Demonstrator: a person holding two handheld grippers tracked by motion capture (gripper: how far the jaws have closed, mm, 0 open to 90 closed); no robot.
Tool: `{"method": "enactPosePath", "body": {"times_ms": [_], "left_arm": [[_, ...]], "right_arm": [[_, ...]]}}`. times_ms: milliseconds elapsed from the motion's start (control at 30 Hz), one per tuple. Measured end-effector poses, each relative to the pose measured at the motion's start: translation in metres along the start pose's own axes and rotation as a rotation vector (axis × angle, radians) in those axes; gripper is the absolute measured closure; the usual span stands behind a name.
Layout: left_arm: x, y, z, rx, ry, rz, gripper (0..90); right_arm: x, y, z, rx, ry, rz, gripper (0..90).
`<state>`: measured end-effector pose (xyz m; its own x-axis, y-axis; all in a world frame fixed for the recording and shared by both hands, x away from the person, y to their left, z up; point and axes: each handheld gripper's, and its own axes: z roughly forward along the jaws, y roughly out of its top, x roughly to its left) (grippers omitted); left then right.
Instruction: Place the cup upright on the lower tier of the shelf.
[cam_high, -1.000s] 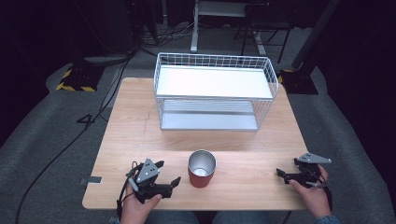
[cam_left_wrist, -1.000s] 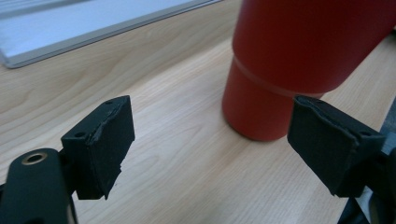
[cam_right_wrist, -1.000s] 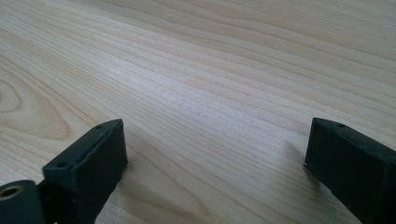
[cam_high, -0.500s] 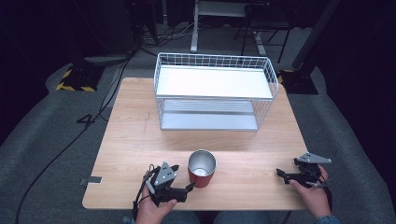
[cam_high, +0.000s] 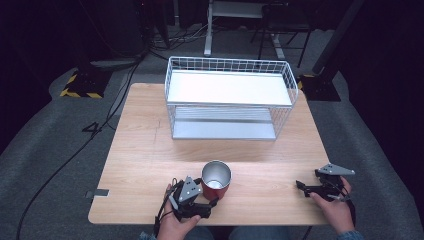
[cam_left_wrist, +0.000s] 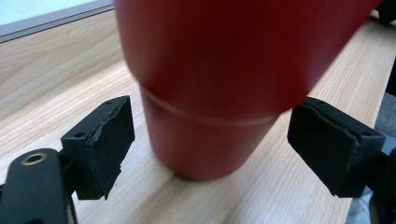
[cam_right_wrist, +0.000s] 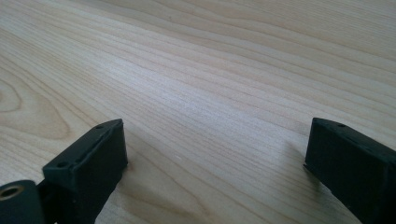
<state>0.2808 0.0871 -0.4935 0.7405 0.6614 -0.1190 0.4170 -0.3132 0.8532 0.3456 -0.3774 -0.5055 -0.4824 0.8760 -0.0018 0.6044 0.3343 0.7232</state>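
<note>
Red tumbler (cam_high: 216, 179) with a bare metal interior, stood upright and open-topped near the front edge of the bench (cam_high: 140, 150).

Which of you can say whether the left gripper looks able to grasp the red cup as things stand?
Probably yes: the left gripper is open, its jaws either side of the red cup with gaps, nothing between.

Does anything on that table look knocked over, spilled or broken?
Nothing stands out. The red metal cup stands upright on the wooden table, no spill around it. The white wire rack sits level. The left claw is open around the cup's base; its foam pads look slightly frayed.
</note>
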Motion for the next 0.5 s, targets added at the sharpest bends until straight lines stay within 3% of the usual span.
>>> {"method": "enactPosePath", "body": {"times_ms": [167,500], "left_arm": [[-0.003,0.001,0.011,0.016,0.020,0.025,15.4],[-0.004,0.005,0.019,0.012,0.043,-0.001,14.7]], "right_arm": [[0.000,0.000,0.000,0.000,0.000,0.000,5.5],[0.000,0.000,0.000,0.002,0.002,0.002,5.4]]}}
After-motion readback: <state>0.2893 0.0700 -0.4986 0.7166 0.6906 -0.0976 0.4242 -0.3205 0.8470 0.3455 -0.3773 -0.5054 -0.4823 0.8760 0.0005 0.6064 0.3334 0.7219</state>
